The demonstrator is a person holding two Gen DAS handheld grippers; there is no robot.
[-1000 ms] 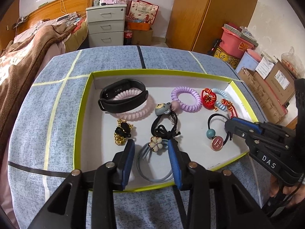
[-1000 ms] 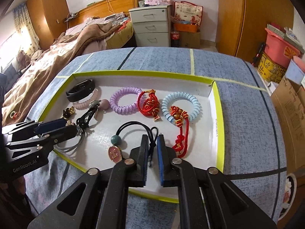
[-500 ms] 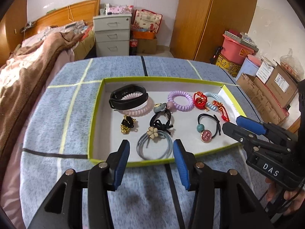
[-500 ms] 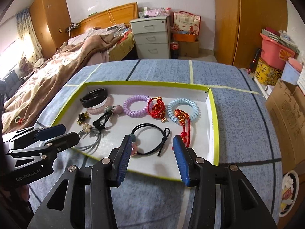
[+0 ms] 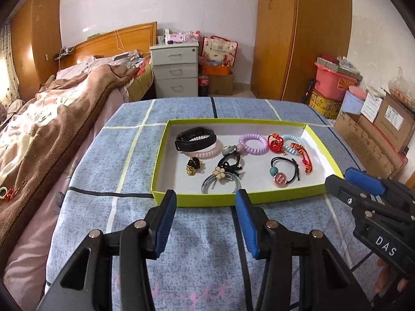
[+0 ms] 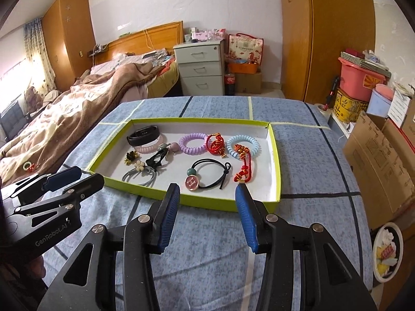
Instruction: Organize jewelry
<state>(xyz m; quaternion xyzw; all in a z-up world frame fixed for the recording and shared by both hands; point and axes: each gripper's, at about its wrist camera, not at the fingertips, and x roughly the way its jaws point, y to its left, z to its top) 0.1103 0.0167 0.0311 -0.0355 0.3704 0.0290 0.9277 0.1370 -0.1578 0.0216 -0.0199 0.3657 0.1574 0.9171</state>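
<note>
**Seemingly sorted: both grippers clear of the tray**

Largest first — the bench [image 5: 197, 235], under its blue checked cloth, carries a shallow green-edged tray [image 5: 166, 153] lying with its long side across in front of the person. Inside it the jewelry sits in loose groups: a black band [image 5: 195, 138] at the far left, a purple coil tie [image 5: 253, 143] mid-row, red knotted cords [image 6: 243, 165] toward the right, a black hair tie with a pink charm [image 6: 207, 175] near the front edge.

Both tools hang short of the tray's near wall. The left hand-held gripper [image 5: 206, 223] has its jaws apart and nothing between them; the right hand-held gripper [image 6: 207, 217] is likewise spread wide and empty. The pink-charm tie lies straight ahead of the right one — the nearer hand for it, I'd judge.
</note>
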